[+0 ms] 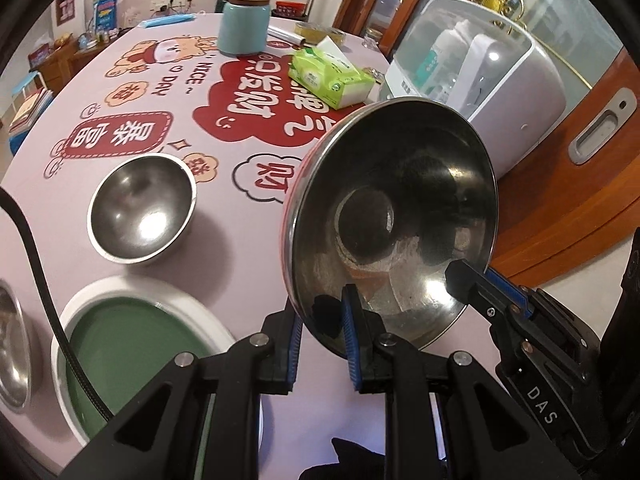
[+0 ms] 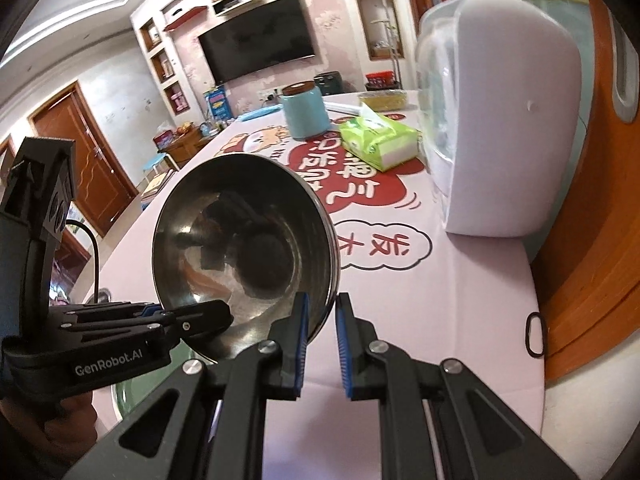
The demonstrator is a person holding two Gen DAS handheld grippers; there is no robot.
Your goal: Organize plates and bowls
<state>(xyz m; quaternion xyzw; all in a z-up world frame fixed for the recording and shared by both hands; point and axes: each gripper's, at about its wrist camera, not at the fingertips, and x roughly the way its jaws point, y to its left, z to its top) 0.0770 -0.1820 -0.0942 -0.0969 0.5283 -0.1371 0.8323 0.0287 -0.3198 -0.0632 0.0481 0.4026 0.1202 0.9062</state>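
Steel bowl, tilted, mouth toward me, apparently clear of the counter; both my tongs, left and right, clamp its rim. Only left view shows a second bowl and green plate.

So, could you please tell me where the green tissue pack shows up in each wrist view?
Left wrist view: the green tissue pack lies upper centre on the table, beyond the held steel bowl.
Right wrist view: the pack sits upper right of centre, beside the white appliance.
Shared landmark: the blue jar with a brown lid, just left of the pack in both.
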